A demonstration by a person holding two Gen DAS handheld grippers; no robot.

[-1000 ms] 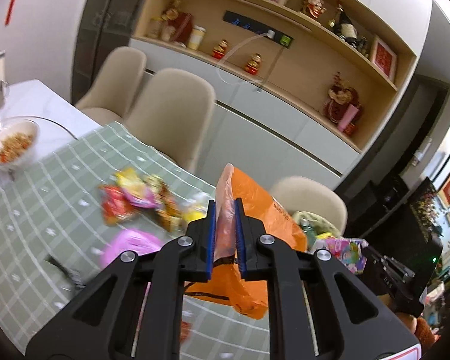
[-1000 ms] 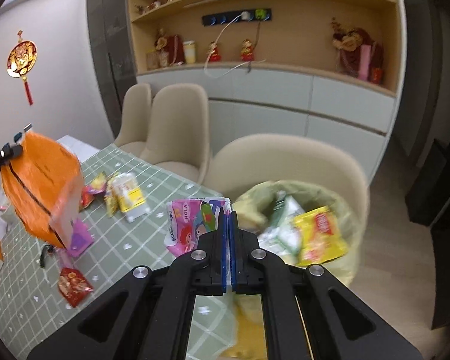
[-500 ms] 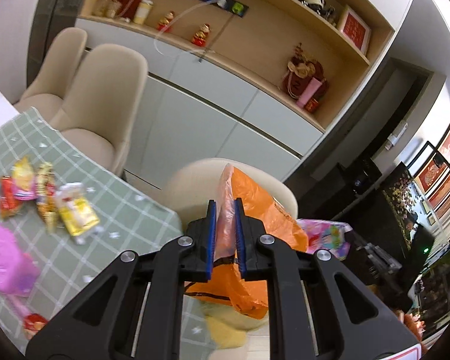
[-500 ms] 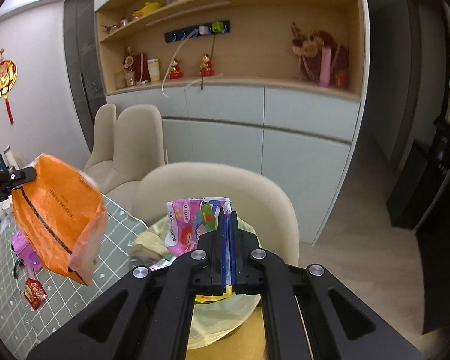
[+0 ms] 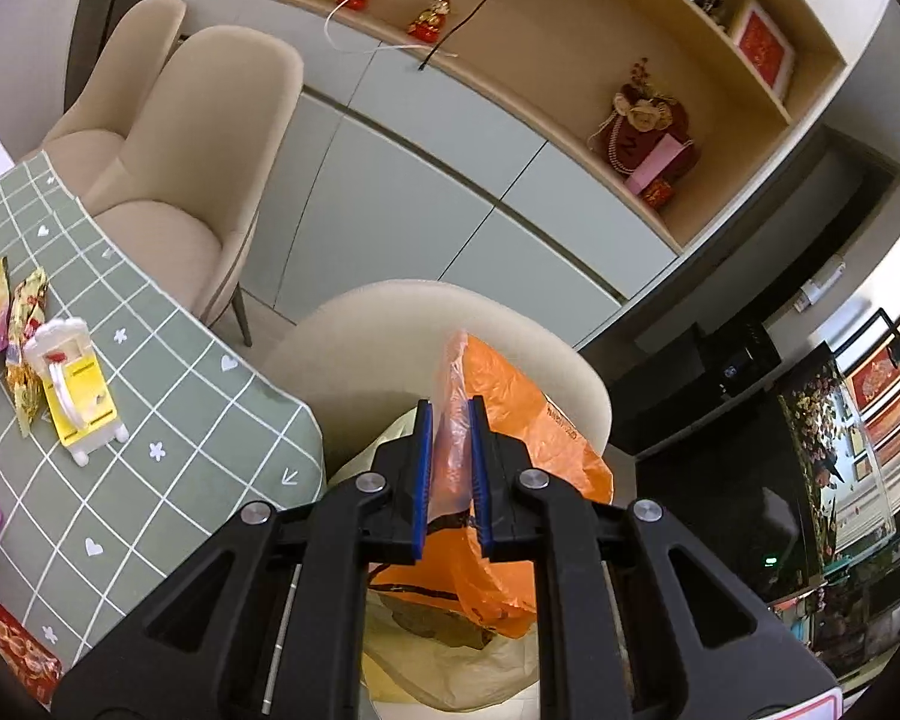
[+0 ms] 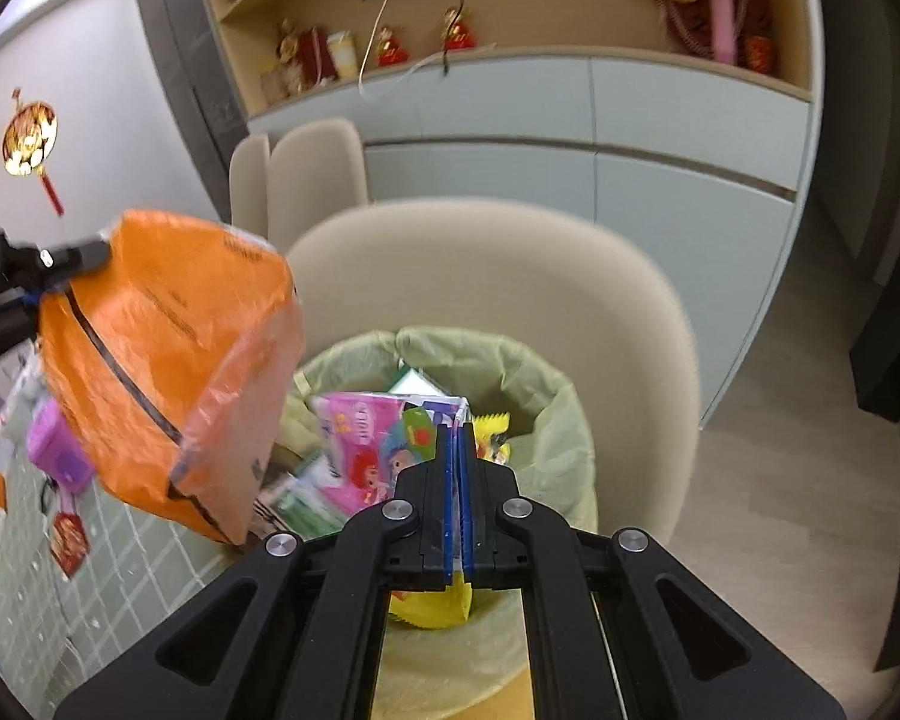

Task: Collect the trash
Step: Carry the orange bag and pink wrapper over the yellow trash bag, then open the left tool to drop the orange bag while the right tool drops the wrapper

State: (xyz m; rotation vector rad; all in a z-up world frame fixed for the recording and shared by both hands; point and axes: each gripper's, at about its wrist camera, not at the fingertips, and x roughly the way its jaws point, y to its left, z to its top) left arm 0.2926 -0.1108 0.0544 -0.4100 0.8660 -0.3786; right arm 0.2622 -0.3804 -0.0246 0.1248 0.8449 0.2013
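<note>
1. Beige chairs (image 5: 210, 138) stand along a table with a green checked cloth (image 5: 150, 420); behind them I see grey cabinets (image 5: 402, 180) and a wooden shelf with red figurines (image 5: 429, 18).
2. My left gripper (image 5: 450, 468) is clamped on the thin top edge of an orange bag (image 5: 510, 438). The bag hangs down past the blue pads (image 5: 423, 480), over the bin.
3. From the right wrist I see the same orange bag (image 6: 168, 378) held at its upper left corner, hanging just left of the bin (image 6: 546, 420) and overlapping its left rim.
4. My right gripper (image 6: 457, 480) is pressed tight on a pink wrapper (image 6: 366, 438) with cartoon print. The wrapper sits over the bin opening, above the trash inside.
5. The bin is lined with a pale yellow-green bag and stands on the seat of the nearest chair (image 6: 510, 276). Inside I make out a yellow packet (image 6: 492, 438) and green-white packaging; details are blurred.
6. Left on the cloth: a yellow and white box (image 5: 78, 384), gold wrappers (image 5: 24, 324) beside it, a red packet (image 5: 15, 648) at the near edge, a purple item (image 6: 60, 450).
</note>
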